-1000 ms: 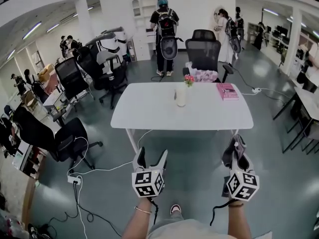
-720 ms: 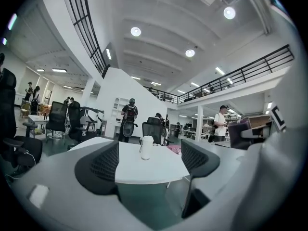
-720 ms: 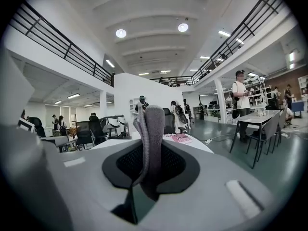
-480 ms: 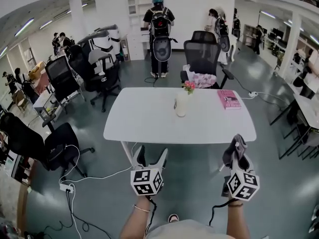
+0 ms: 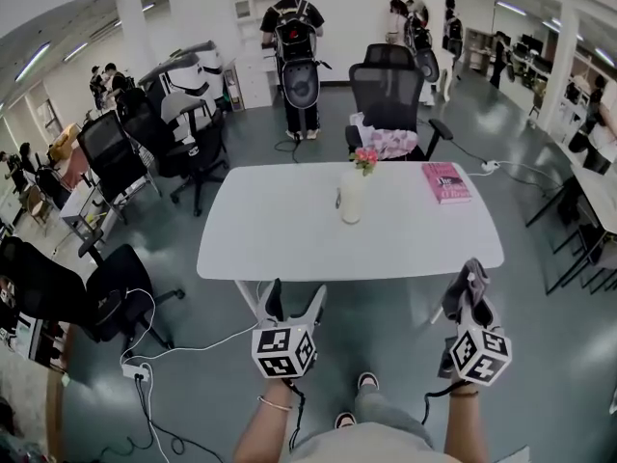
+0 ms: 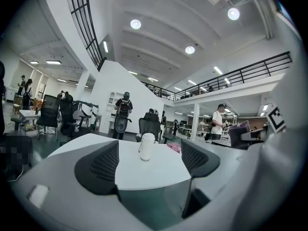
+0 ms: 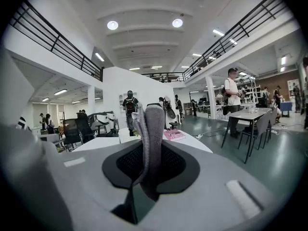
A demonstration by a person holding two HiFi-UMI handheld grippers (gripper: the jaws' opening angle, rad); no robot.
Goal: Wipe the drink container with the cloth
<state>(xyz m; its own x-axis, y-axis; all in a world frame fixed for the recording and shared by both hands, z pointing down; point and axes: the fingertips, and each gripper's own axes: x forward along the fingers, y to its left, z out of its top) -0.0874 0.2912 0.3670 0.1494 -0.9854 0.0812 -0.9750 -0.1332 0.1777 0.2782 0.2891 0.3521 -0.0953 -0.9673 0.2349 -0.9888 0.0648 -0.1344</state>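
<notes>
White counter (image 5: pixel 280 225) ahead of both tongs, its near edge just past their tips, top mostly bare. Black chair (image 5: pixel 389 90) beyond the far edge. Left tongs (image 5: pixel 294 302) spread, nothing between them; both forearms reach forward, side by side over the floor. Right tongs (image 5: pixel 469 299) pinch a grey cloth (image 5: pixel 464 280) that stands up out of them. Drink container (image 5: pixel 352 197) upright mid-counter, ahead and between the tongs, well apart from both. Pink flowers at its top; can't tell if they're in it. Pink book (image 5: pixel 446 181) ahead of the right tongs.
</notes>
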